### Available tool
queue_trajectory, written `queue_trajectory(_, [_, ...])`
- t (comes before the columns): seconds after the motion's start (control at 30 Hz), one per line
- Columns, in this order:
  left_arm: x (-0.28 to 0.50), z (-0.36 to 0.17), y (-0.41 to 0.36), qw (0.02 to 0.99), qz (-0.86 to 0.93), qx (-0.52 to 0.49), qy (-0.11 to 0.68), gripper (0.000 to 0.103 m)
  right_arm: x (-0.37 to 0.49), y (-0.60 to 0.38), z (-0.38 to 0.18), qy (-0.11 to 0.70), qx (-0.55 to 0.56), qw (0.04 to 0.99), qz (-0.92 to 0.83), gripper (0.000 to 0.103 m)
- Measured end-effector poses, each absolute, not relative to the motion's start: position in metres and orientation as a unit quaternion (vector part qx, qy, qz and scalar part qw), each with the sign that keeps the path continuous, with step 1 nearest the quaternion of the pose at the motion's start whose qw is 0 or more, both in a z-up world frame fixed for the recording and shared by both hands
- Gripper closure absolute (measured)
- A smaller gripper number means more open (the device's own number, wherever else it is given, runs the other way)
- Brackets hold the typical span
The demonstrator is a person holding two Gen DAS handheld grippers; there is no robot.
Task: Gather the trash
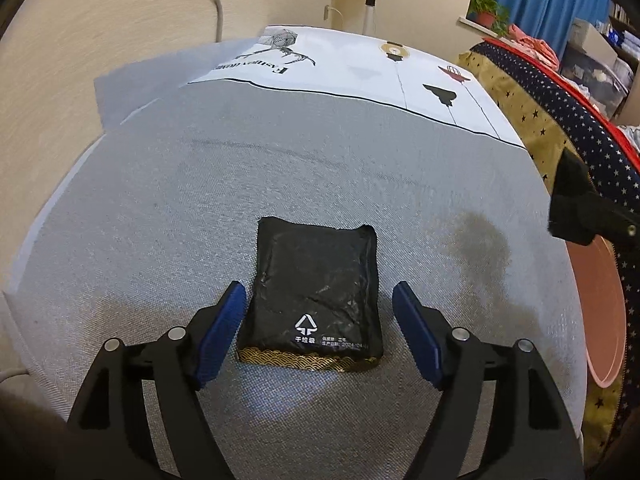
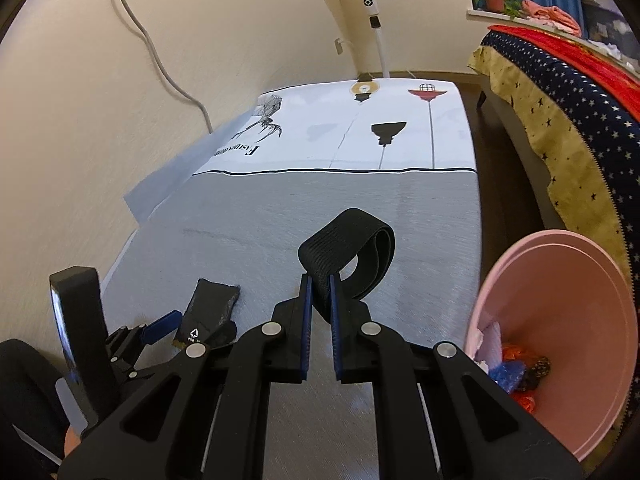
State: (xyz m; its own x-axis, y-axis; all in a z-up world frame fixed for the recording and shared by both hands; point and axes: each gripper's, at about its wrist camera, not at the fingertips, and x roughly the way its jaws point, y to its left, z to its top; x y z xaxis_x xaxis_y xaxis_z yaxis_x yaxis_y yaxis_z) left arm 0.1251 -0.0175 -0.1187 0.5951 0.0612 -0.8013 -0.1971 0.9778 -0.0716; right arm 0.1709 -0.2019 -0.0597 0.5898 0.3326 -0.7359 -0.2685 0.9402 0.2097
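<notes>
A black packet (image 1: 316, 292) with a white recycling mark and gold trim lies flat on the grey tablecloth (image 1: 200, 184). My left gripper (image 1: 319, 300) is open, its blue pads on either side of the packet's near half, low over the cloth. The packet also shows in the right wrist view (image 2: 210, 312) with the left gripper beside it. My right gripper (image 2: 319, 292) is shut on a looped black strap (image 2: 352, 256) and holds it above the cloth. A pink bin (image 2: 560, 320) at the right holds several pieces of trash.
The far part of the table has a white printed cloth (image 2: 360, 140). A bed with a star-pattern cover (image 2: 560, 112) runs along the right. A standing fan (image 2: 372, 0) and a wall cable (image 2: 160, 60) are behind the table. The bin's rim also shows in the left wrist view (image 1: 604, 312).
</notes>
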Motion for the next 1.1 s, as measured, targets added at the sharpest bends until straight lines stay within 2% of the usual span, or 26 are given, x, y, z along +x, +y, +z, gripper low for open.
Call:
queue_trajectory(0.17, [0.125,-0.119,-0.020,0.889,0.079,-0.062,0.448,0.031,0.162,-0.209,-0.055,0.415,0.037,0.894,0.162,0.094])
queue_trajectory(0.23, [0.123,-0.119,-0.019,0.890,0.088,-0.056,0.444,0.041,0.160,-0.211,-0.052,0.413,0.037,0.896,0.161,0.094])
queue_trajectory(0.43, [0.120,-0.117,-0.011,0.890,0.087,-0.075,0.441,0.051,0.151,-0.218,-0.044,0.405,0.037,0.900,0.156,0.094])
queue_trajectory(0.6, [0.116,-0.116,-0.010,0.891,0.087,-0.078,0.438,0.054,0.145,-0.222,-0.040,0.401,0.038,0.903,0.153,0.094])
queue_trajectory(1.1, [0.113,-0.093,-0.019,0.907,0.064,-0.081,0.407,0.054,0.132,-0.242,-0.022,0.385,0.042,0.912,0.137,0.094])
